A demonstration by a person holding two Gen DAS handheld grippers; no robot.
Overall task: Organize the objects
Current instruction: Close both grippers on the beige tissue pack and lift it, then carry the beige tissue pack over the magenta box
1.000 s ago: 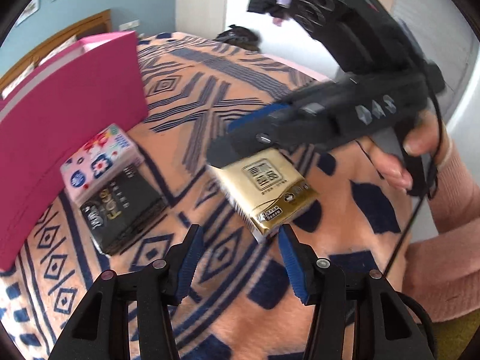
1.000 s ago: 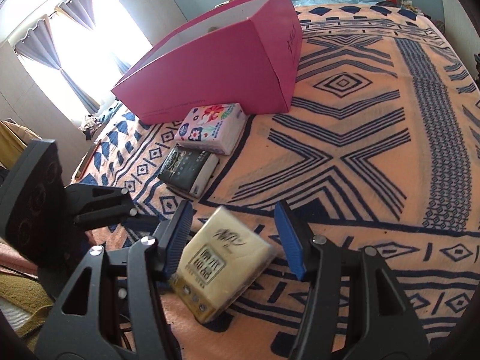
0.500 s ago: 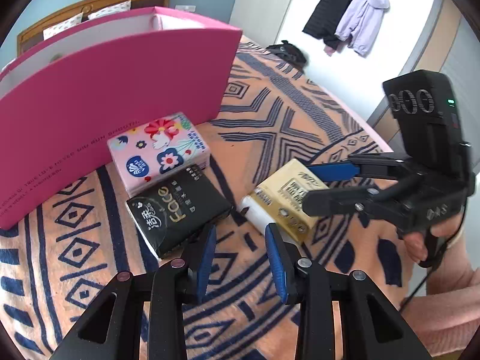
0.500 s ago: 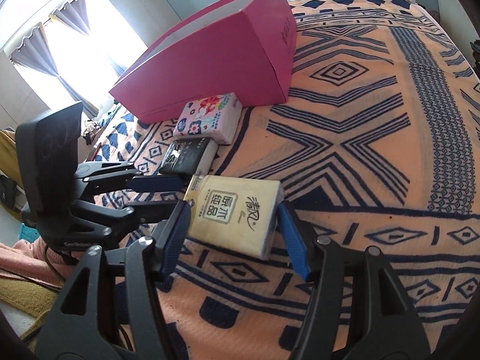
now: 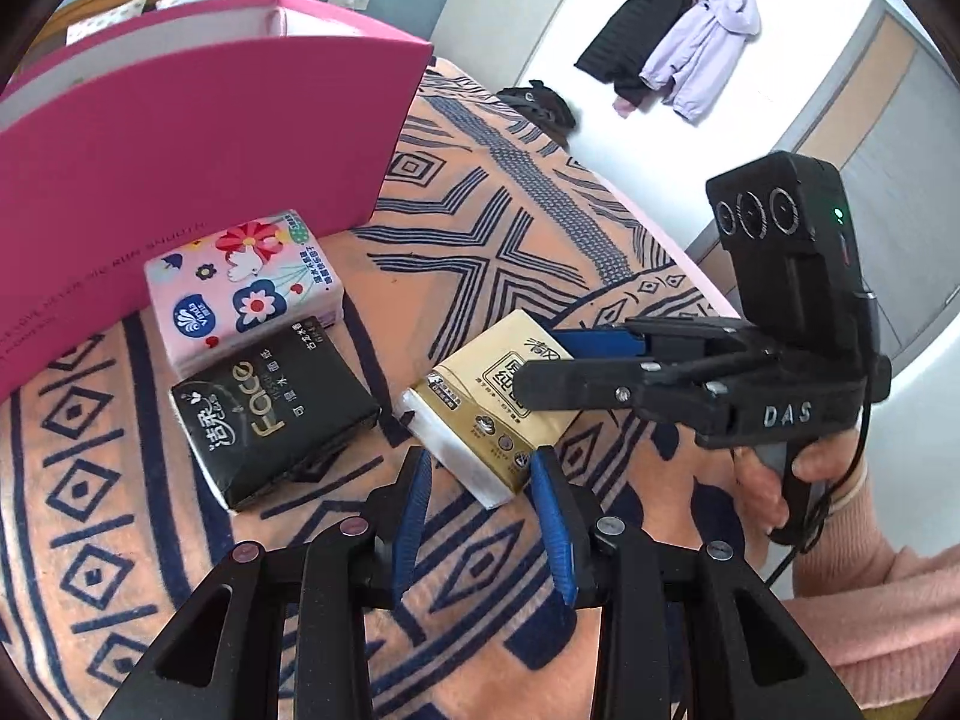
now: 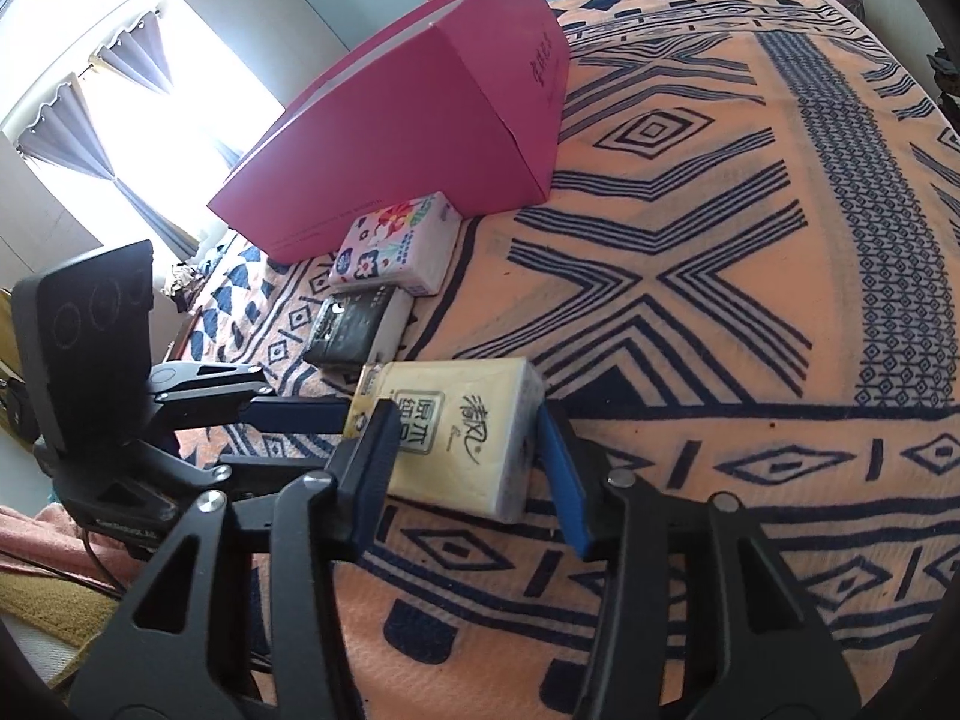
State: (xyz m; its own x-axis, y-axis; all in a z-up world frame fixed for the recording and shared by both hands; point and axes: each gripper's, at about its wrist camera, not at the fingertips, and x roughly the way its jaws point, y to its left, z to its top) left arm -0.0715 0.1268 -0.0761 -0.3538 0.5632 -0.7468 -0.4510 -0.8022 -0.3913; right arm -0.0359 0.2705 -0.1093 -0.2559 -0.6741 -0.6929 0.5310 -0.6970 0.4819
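Observation:
A gold tissue pack (image 5: pixel 480 402) lies on the patterned blanket, just right of a black tissue pack (image 5: pixel 270 414). My right gripper (image 6: pixel 465 414) straddles the gold tissue pack (image 6: pixel 456 420). Its jaws are closing, and both pads touch the pack's ends. The same gripper (image 5: pixel 540 360) reaches in from the right in the left wrist view, with a hand on its handle. My left gripper (image 5: pixel 480 456) has its jaws narrow with nothing gripped. The gold pack's near corner lies just at its tips.
A floral tissue pack (image 5: pixel 246 288) lies behind the black one, against a tall open pink box (image 5: pixel 180 150). The orange and navy blanket (image 6: pixel 690 240) stretches wide to the right. Coats (image 5: pixel 672 48) hang on the far wall. A pink sleeve (image 5: pixel 888 600) is at the lower right.
The gold pack hung in my right gripper a second ago and now lies on the blanket. The right jaws widened, then narrowed on it. The left jaws narrowed and that gripper rolled.

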